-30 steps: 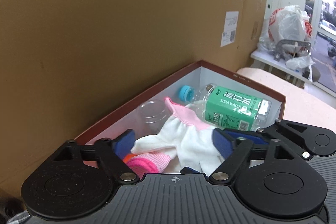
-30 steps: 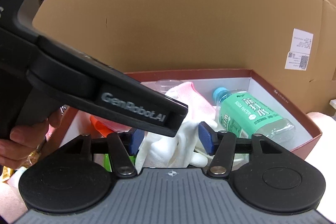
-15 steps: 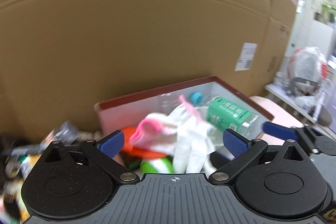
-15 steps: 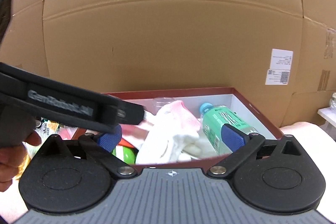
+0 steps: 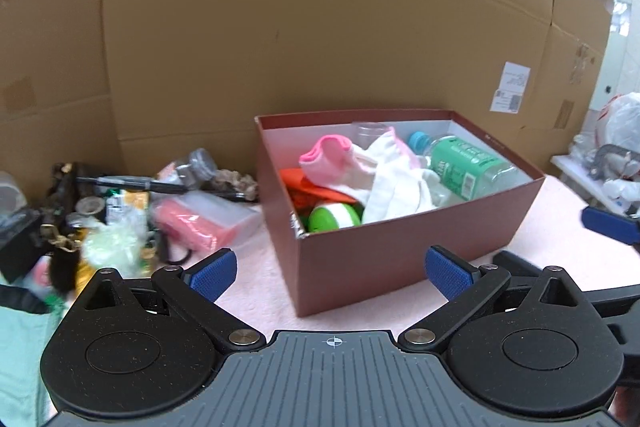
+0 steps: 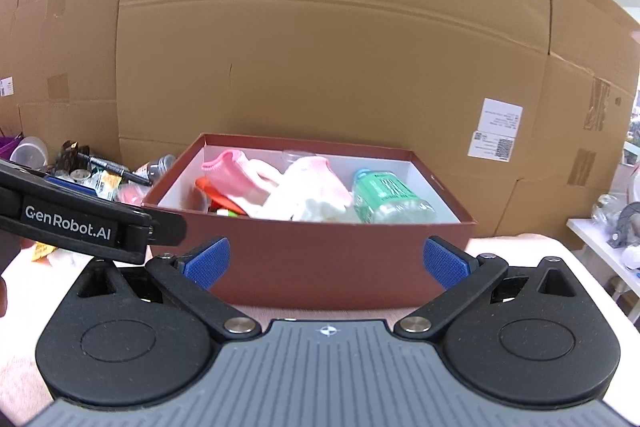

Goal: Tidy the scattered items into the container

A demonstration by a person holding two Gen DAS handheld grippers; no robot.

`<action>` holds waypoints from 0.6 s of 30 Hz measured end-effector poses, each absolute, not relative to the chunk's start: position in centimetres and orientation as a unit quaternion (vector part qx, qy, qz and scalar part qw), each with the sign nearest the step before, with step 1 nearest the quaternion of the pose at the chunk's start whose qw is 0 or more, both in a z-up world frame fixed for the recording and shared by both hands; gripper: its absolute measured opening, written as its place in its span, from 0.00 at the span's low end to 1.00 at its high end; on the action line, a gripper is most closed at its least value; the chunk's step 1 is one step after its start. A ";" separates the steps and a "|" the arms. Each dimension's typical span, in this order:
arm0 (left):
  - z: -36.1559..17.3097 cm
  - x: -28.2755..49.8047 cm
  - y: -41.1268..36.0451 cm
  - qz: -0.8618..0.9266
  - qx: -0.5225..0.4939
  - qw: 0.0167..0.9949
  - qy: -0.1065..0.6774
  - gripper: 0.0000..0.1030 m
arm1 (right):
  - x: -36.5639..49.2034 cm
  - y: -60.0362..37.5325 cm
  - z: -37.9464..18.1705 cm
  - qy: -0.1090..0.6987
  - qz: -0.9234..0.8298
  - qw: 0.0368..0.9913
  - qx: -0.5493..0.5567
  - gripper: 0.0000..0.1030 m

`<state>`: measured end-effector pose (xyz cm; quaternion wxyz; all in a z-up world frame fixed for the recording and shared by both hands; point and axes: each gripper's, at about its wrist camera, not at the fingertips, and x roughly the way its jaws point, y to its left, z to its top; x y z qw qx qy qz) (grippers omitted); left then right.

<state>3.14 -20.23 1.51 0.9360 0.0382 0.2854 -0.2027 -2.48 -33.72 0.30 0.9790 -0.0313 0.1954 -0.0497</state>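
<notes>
Jaws of the left gripper [image 5: 330,269] and right gripper [image 6: 326,261] are spread wide, nothing between them, the right's having just been opening; the pink pack [image 5: 196,225] beside the box [image 5: 400,259] is judged soft, light and crinkly, best pinched across its middle.

**2 wrist views, 1 box between them**

The left wrist camera sits behind its own fingers, looking forward and somewhat down at the brown box [image 5: 400,251] from its near left corner, with the clutter pile [image 5: 132,211] close on its left, rather blurred. The right wrist camera looks forward from low and near, square onto the box's long front wall. Both views share the box, the green bottle [image 5: 464,167], the white and pink gloves [image 5: 372,171] and the cardboard wall [image 5: 320,27] behind. Each view catches an edge of the other tool.
</notes>
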 end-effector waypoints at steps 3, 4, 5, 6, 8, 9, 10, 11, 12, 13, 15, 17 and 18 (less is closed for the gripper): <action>1.5 2.2 -20.5 -0.190 0.045 0.939 0.284 1.00 | -3.1 -34.3 0.2 0.207 -0.057 0.976 -0.028 1.00; 1.5 2.0 -20.6 -0.188 0.047 0.939 0.284 1.00 | -3.2 -34.5 0.1 0.211 -0.057 0.975 -0.026 1.00; 1.4 1.8 -20.6 -0.187 0.049 0.939 0.285 1.00 | -3.3 -34.7 0.0 0.216 -0.056 0.975 -0.023 1.00; 1.4 1.7 -20.7 -0.187 0.050 0.938 0.286 1.00 | -3.5 -34.8 -0.2 0.220 -0.054 0.974 -0.020 1.00; 1.2 1.5 -20.9 -0.187 0.053 0.937 0.292 1.00 | -3.6 -35.2 -0.4 0.225 -0.050 0.973 -0.015 1.00; 1.1 1.5 -21.0 -0.186 0.053 0.935 0.296 1.00 | -3.7 -35.3 -0.5 0.228 -0.049 0.972 -0.015 1.00; 1.0 1.6 -21.2 -0.185 0.052 0.934 0.301 1.00 | -3.7 -35.4 -0.6 0.231 -0.048 0.972 -0.016 1.00; 1.0 1.6 -21.3 -0.184 0.051 0.933 0.305 1.00 | -3.8 -35.4 -0.6 0.232 -0.049 0.971 -0.016 1.00; 0.9 1.7 -21.3 -0.184 0.050 0.932 0.308 1.00 | -3.9 -35.4 -0.6 0.232 -0.050 0.971 -0.017 1.00; 0.8 1.7 -21.4 -0.184 0.050 0.931 0.311 1.00 | -4.0 -35.3 -0.6 0.233 -0.049 0.971 -0.018 1.00; 0.8 1.7 -21.4 -0.183 0.049 0.931 0.313 1.00 | -4.2 -35.2 -0.5 0.233 -0.049 0.971 -0.021 1.00; 0.8 1.6 -21.4 -0.181 0.049 0.932 0.311 1.00 | -4.2 -35.2 -0.4 0.233 -0.049 0.971 -0.022 1.00; 0.8 1.7 -21.4 -0.180 0.050 0.932 0.311 1.00 | -4.2 -35.1 -0.4 0.233 -0.048 0.971 -0.022 1.00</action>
